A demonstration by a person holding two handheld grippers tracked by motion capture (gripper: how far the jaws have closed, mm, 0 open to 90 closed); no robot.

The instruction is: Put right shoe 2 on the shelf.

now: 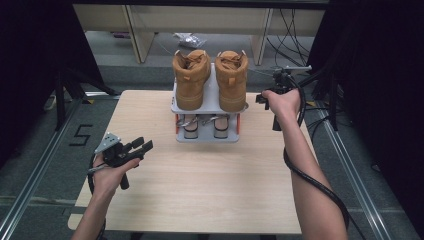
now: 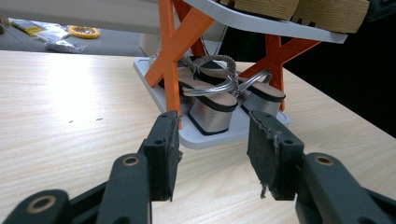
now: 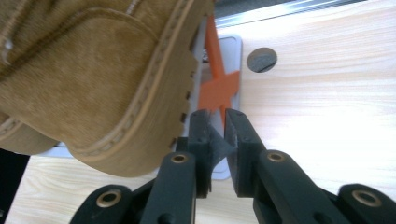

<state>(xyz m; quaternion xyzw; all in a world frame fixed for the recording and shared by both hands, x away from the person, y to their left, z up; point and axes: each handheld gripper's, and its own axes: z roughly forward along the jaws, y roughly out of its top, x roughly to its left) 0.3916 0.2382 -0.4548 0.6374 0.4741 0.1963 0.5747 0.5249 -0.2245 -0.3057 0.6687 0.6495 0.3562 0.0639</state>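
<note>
A grey two-shelf shoe rack (image 1: 214, 96) with orange cross braces (image 3: 219, 86) stands at the far middle of the wooden table (image 1: 200, 185). Two tan boots sit on its top shelf, the left boot (image 1: 191, 80) and the right boot (image 1: 232, 80). A pair of silver-heeled sandals (image 2: 210, 109) lies on the lower shelf. My left gripper (image 1: 144, 145) rests low at the table's front left. It is open, its jaws (image 2: 214, 126) wide apart and empty, pointing at the sandals. My right gripper (image 1: 259, 98) is beside the rack's right end, just off the right boot's sole (image 3: 93, 79). Its jaws (image 3: 217, 116) stand a narrow gap apart and empty.
A thick black cable (image 1: 310, 177) trails along the right forearm. Behind the table are white furniture legs (image 1: 137, 35) and loose cables (image 1: 290, 30). Black curtains flank both sides. A "5" mark (image 1: 81, 135) is on the floor at left. A round grommet hole (image 3: 261, 59) is in the tabletop.
</note>
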